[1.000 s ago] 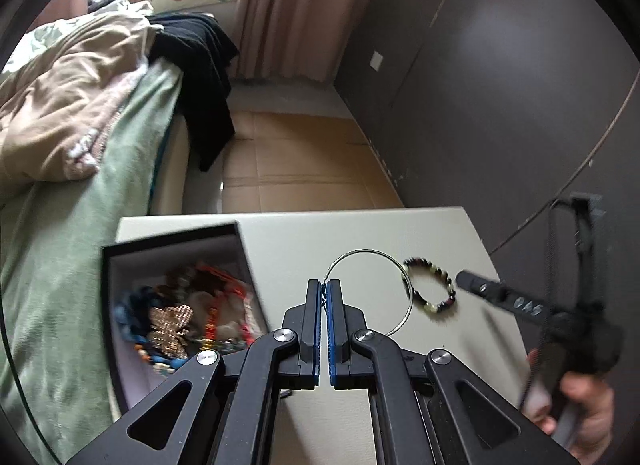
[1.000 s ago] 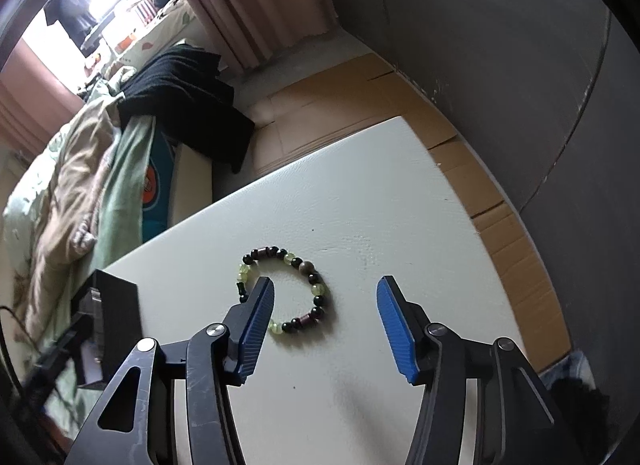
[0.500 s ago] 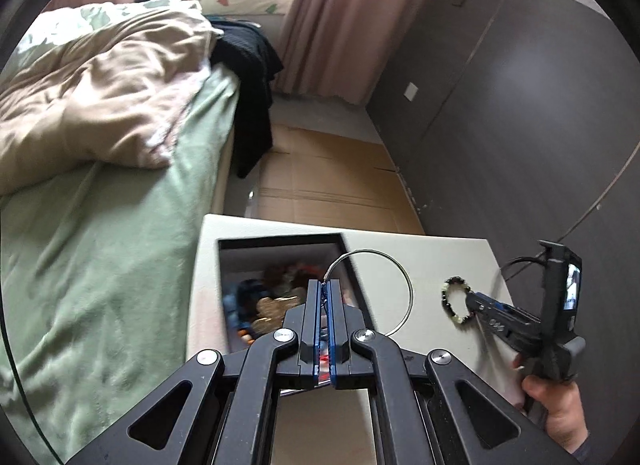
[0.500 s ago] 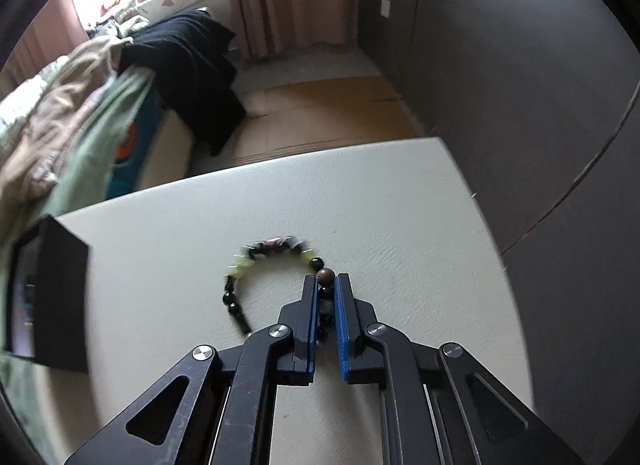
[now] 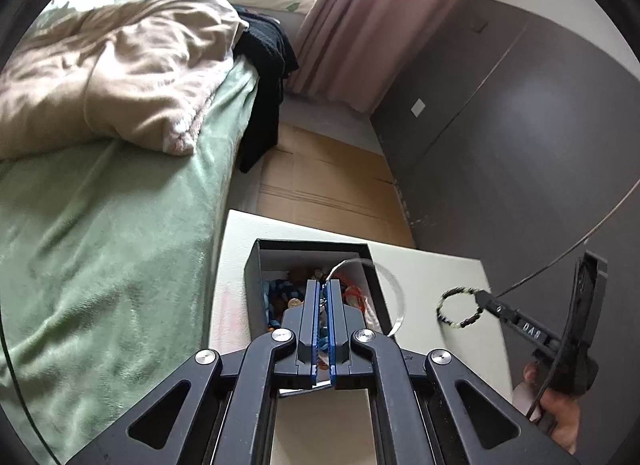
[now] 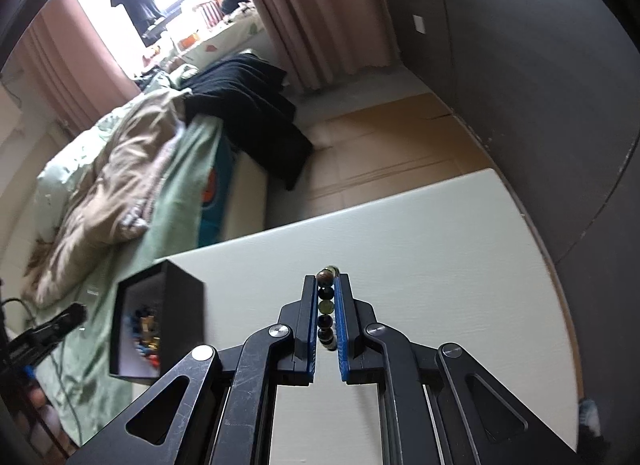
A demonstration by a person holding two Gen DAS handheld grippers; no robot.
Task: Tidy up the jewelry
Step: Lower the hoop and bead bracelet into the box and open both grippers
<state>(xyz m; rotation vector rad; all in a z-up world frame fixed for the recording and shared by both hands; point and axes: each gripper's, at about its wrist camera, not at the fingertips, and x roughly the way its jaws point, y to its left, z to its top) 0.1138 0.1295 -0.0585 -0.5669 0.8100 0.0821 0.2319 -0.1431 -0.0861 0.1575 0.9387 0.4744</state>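
My left gripper (image 5: 324, 285) is shut on a thin silver hoop bangle (image 5: 398, 297). It hangs over the open black box (image 5: 312, 243), which holds several colourful pieces of jewelry. The bangle arcs out to the right past the box's right wall. My right gripper (image 6: 326, 279) is shut on a beaded bracelet (image 6: 326, 307) of dark and pale green beads. In the left wrist view that bracelet (image 5: 460, 289) dangles as a loop from the right gripper (image 5: 482, 299), just above the white table (image 5: 432, 277). The black box (image 6: 184, 297) stands left of the right gripper.
A bed with a green sheet (image 5: 100, 225) and beige quilt lies along the table's left side. A dark wall (image 5: 520, 145) runs close on the right. Cardboard covers the floor (image 5: 320, 173) beyond the table's far edge. The left gripper (image 6: 68, 317) shows blurred at the left.
My left gripper has carried the silver bangle leftward until it sits over the black box. The right gripper's jaws have closed on the beaded bracelet and lifted it off the table.
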